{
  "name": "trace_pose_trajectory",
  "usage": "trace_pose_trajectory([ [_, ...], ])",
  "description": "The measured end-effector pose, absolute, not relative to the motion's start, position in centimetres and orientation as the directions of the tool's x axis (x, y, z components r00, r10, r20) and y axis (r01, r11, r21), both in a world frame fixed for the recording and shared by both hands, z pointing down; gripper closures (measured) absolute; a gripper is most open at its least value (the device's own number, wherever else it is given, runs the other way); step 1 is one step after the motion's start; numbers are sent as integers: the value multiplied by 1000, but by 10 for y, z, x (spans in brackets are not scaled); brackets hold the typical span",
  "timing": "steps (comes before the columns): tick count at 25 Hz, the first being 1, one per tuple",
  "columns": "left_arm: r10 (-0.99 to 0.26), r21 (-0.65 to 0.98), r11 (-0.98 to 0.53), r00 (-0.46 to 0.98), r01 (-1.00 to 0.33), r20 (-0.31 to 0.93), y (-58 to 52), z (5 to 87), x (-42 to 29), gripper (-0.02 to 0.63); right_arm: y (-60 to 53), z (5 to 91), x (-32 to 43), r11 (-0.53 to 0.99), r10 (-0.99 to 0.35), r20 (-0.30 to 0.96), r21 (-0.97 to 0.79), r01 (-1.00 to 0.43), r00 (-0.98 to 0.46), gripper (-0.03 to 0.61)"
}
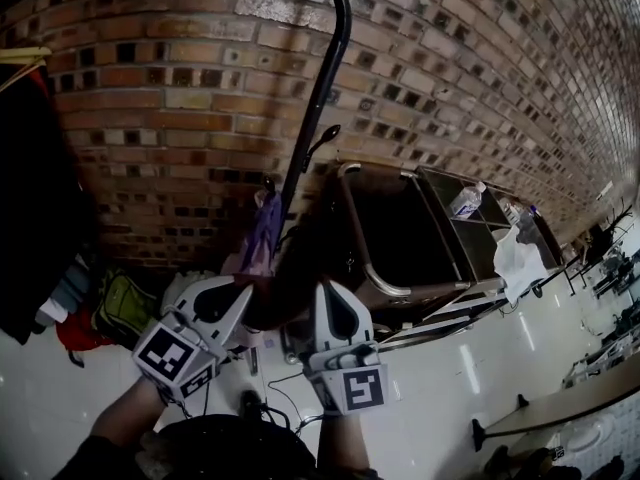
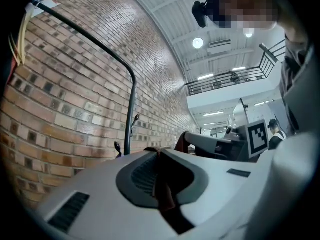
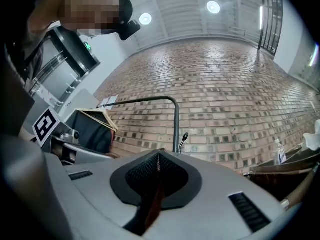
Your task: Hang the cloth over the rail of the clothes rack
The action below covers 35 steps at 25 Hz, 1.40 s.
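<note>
1 cloth (image 2: 163,197) tight btwn jaws of L gripper (image 2: 159,152), R gripper (image 3: 159,155).

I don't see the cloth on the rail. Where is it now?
In the head view's lower middle, the cloth is pinched between the left gripper and right gripper, below the rack's black rail, in front of the brick wall.

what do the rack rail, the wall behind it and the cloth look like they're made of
rack rail: probably metal tube with a black painted or coated finish; it is thin, round and bent in one smooth curve.
wall: brick, matte and rough, in mixed red, tan and dark courses with pale mortar lines.
cloth: thin woven fabric, reddish-brown and dull; it crumples into soft folds. The fibre can't be told.
</note>
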<state>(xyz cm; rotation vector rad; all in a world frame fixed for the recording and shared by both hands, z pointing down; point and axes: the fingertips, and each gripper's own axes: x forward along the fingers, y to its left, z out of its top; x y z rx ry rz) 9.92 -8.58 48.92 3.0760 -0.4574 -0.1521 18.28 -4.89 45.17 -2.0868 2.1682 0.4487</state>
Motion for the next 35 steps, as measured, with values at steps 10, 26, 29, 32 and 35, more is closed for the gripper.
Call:
trace_pose_trajectory([
  [10, -287, -101, -946, 941, -308, -182, -116, 417, 194, 592, -84, 388, 249, 79, -926, -353, 163, -983, -133, 572],
  [26, -279, -204, -906, 886, -371, -369, -178, 255, 314, 591, -159, 228, 361, 189, -835, -479, 216, -958, -272, 572],
  [29, -272, -231, -887, 857, -400, -438, -186, 231, 319, 591, -175, 206, 362, 177, -810, -511, 256, -950, -289, 572],
  [32, -257, -274, -855, 820, -439, -512, -191, 207, 322, 591, -187, 181, 364, 156, -769, -572, 266, -951, -286, 572],
  [35, -236, -301, -828, 780, -474, -580, -196, 181, 325, 591, -192, 156, 367, 111, -711, -650, 273, -955, -268, 572],
])
